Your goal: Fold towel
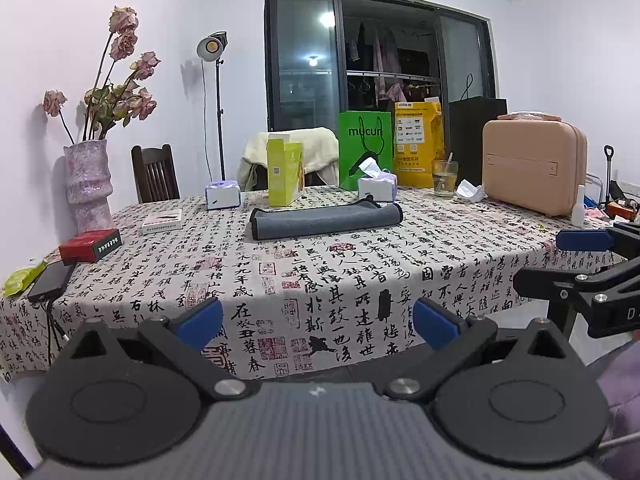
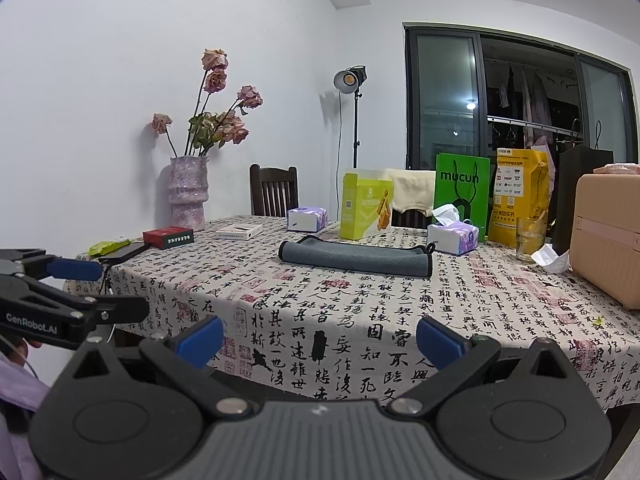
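Left wrist view, left to right: vase (image 1: 87, 184) of dried flowers at the far left corner, red box (image 1: 90, 245) and phone (image 1: 51, 280) near the left edge, then tissue pack (image 1: 222, 196), yellow-green carton (image 1: 285, 172), grey towel (image 1: 326, 220) lying mid-table as a long narrow band, apparently folded over already, then glass (image 1: 444, 179) and pink case (image 1: 534, 166) at right

Likely trouble from here: a reach across the patterned tablecloth (image 1: 320, 280) could snag or drag it; a pinch on only the top layer of the towel would open the fold instead of doubling it; the carton and second tissue pack (image 1: 377, 187) stand just beside the far edge and could be knocked

Left gripper (image 1: 318, 318) spread wide, holding nothing, hovering at the near table edge, well apart from the towel

Right gripper (image 2: 320, 338) likewise spread wide and empty, touching nothing
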### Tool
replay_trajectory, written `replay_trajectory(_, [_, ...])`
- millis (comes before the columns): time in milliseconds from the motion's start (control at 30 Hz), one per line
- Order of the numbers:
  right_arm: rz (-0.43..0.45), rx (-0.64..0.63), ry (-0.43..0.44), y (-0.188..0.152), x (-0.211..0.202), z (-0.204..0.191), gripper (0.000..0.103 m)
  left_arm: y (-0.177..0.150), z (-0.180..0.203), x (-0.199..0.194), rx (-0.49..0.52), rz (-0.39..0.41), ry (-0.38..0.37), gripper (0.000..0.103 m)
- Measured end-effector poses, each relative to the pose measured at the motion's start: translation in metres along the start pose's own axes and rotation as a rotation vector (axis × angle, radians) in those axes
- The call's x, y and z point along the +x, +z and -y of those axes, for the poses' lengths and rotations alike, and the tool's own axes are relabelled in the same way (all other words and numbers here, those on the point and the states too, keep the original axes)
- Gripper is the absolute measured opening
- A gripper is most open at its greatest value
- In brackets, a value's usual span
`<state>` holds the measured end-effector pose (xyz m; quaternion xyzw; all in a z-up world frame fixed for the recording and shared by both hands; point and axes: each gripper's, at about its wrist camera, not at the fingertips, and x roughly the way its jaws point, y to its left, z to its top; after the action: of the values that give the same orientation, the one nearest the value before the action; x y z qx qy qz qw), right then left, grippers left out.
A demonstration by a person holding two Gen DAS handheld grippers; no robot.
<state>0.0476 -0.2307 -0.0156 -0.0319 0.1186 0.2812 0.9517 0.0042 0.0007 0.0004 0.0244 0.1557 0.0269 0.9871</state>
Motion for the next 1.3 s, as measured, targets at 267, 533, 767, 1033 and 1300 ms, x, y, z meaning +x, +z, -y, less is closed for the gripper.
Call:
replay_trajectory(267, [0.001, 0.0, -0.001, -0.0002, 0.0005, -0.0002, 0.103, 0.0008, -0.0002, -0.0005, 0.002, 0.003, 0.0, 0.103])
replay_trajectory(533, [0.002, -0.002, 0.0, 0.0002, 0.0013, -0.0016, 0.103, 0.0016, -0.0008, -0.0005, 0.003, 0.005, 0.0, 0.103])
replay_trajectory(767, [0.003, -0.003, 0.001, 0.0005, 0.0013, -0.0019, 0.103, 0.0034, -0.0018, -0.0011, 0.003, 0.006, 0.0, 0.103])
replay_trajectory(1033, [0.004, -0.003, 0.001, 0.0009, 0.0015, -0.0012, 0.103, 0.0043, -0.0034, -0.0013, 0.001, 0.01, 0.004, 0.103])
replay_trajectory(1300, [0.003, -0.002, 0.002, 0.0014, 0.0012, 0.0, 0.103, 0.0026, -0.0033, -0.0022, 0.001, 0.015, 0.006, 0.103])
